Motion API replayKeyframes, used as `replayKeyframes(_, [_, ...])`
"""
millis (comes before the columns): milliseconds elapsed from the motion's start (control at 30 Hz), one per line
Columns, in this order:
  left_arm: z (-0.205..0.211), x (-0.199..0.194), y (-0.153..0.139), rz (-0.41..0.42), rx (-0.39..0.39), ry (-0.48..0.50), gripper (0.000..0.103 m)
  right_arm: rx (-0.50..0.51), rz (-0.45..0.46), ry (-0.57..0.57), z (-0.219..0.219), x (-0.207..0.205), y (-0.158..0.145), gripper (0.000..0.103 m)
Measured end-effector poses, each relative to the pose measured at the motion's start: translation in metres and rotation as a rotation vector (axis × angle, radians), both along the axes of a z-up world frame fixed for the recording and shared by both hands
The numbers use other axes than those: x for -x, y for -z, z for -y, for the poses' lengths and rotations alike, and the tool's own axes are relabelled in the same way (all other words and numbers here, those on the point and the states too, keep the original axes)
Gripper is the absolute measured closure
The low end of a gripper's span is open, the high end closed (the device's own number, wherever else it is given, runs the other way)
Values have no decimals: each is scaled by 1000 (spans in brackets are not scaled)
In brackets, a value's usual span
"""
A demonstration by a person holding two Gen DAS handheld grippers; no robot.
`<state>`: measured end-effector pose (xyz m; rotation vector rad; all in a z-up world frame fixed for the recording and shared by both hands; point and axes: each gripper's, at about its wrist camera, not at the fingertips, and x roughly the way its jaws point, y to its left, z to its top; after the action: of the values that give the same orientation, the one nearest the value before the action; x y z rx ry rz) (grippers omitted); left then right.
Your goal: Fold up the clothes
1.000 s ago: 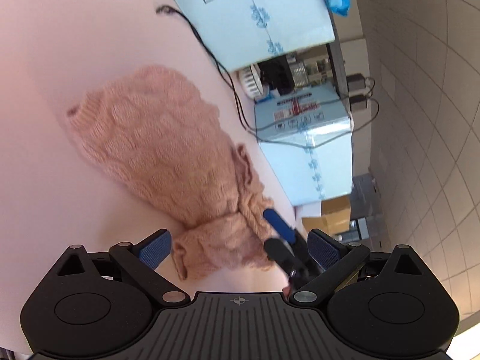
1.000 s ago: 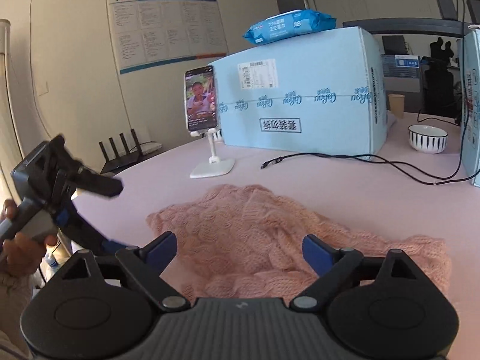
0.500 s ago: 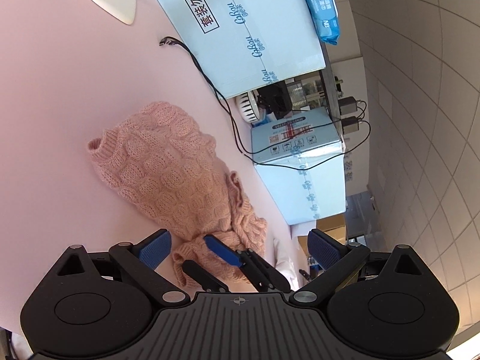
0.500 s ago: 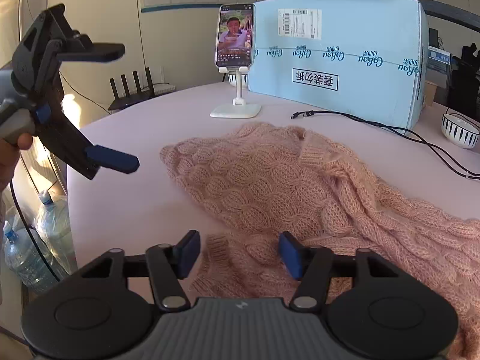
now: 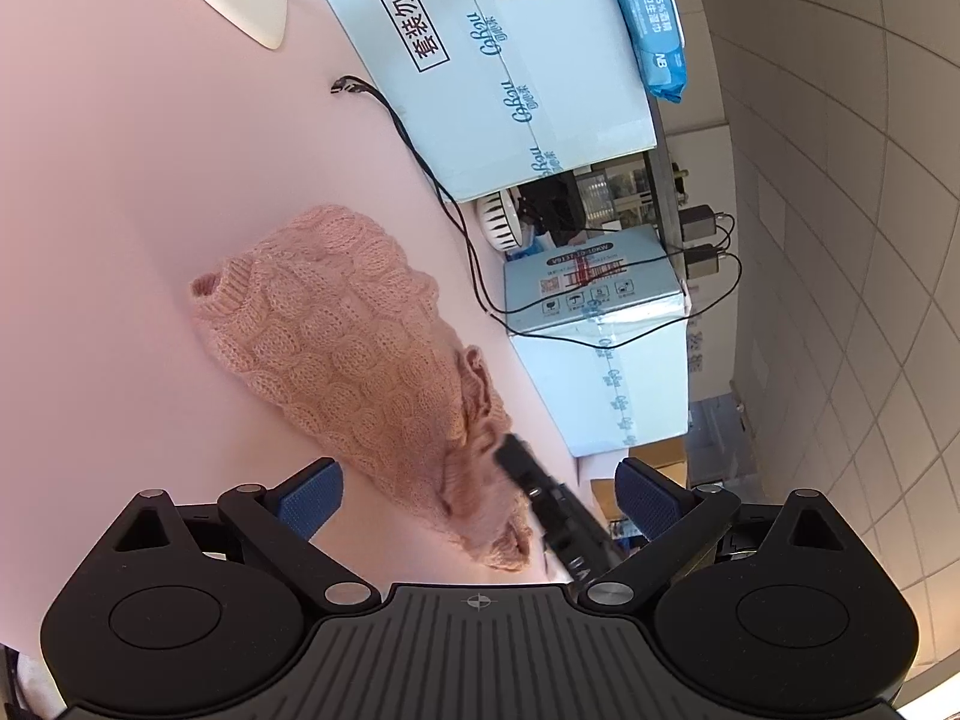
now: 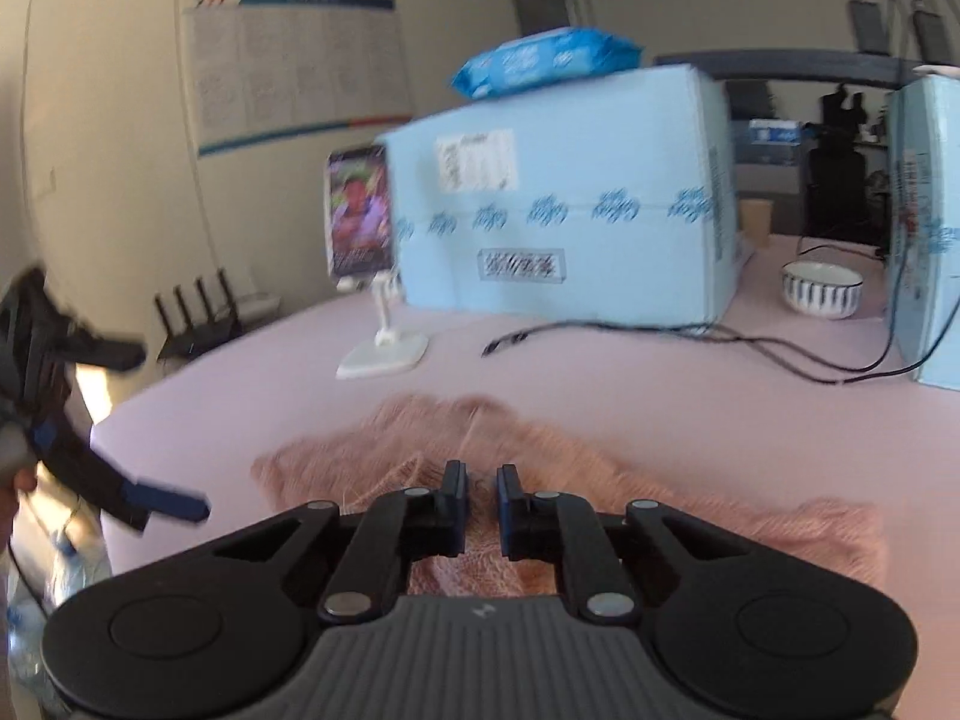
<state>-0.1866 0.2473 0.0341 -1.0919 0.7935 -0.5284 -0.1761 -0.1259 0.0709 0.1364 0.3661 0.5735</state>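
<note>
A pink cable-knit sweater point(image 5: 348, 354) lies crumpled on the pink table point(image 5: 120, 180). In the right wrist view the sweater point(image 6: 690, 480) spreads out ahead of my right gripper point(image 6: 480, 480), whose blue pads have pinched together on its near edge, with pink knit showing in the narrow gap. From the left wrist view, that right gripper point(image 5: 516, 462) bites the bunched end nearest me. My left gripper point(image 5: 480, 495) is held open above that same end with nothing in it. It also shows open at the left of the right wrist view point(image 6: 150, 429), off the table's edge.
A large light-blue box point(image 6: 570, 210) with a wipes pack point(image 6: 540, 60) on top stands behind the sweater. A phone on a white stand point(image 6: 384, 354), a black cable point(image 6: 660, 330), a striped bowl point(image 6: 822, 288) and a second blue box point(image 5: 600, 330) are on the table too.
My right gripper went from open over the sweater to shut on its near edge, and its view now blurs with motion. The left gripper stays open and has drawn back.
</note>
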Motion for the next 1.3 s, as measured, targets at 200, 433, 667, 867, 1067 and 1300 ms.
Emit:
replayKeyframes(200, [8,-4,6,-19,14,18,4,60,-140,-40,-44,-38,32,89])
replayKeyframes(433, [33,-12,-5,46,25,101,4,45,-45,-28,-39,-20,22,3])
replayKeyframes(667, [80,-42,-23,167,74,198,4,-311,-87,192,82,22,-5,3])
replayKeyframes(867, [140,-94,5,85,45,231,4,-471,-418,341,149,24,47,3])
replayKeyframes(1067, [125,-109,47,-31,109,150,4,-497,-461,277,130,1,76,1])
replayKeyframes(1300, [119,-104,51,-61,141,167,4,-521,-448,249,97,-23,98,80])
